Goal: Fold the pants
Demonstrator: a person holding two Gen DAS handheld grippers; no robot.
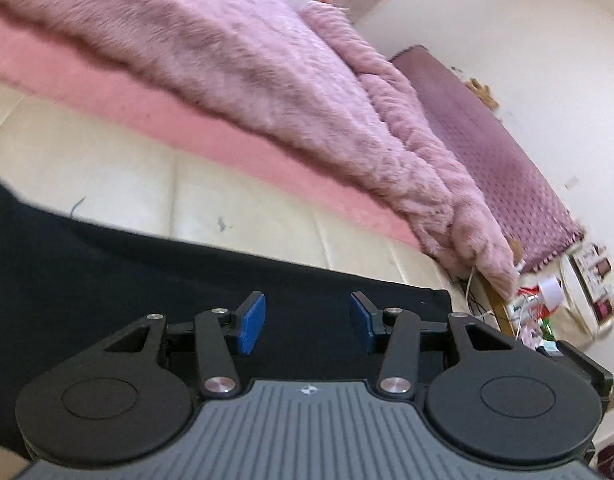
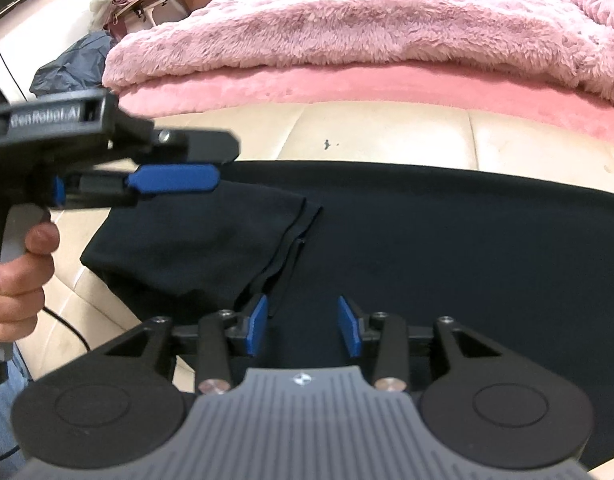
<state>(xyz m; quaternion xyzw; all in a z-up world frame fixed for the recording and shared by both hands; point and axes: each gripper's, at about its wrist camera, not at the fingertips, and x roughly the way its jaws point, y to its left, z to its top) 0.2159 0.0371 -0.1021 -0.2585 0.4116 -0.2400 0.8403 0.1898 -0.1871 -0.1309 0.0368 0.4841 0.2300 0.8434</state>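
Observation:
Black pants (image 2: 427,248) lie flat across a cream cushioned surface (image 2: 387,136). One leg end (image 2: 195,248) is folded over at the left, its hem running diagonally. My right gripper (image 2: 303,326) hovers open over the pants, and its left pad (image 2: 257,326) sits close to that hem. A hand (image 2: 19,264) holds my left gripper (image 2: 203,178), seen side-on above the folded leg end. In the left wrist view, the left gripper (image 1: 307,320) is open above the pants (image 1: 107,272), with only flat cloth showing behind the gap.
A fluffy pink blanket (image 2: 367,24) and a pink sheet (image 2: 387,84) lie just beyond the pants. A purple mat (image 1: 487,140) runs along the white wall, with small clutter (image 1: 547,304) on the floor. A dark bag (image 2: 75,64) sits far left.

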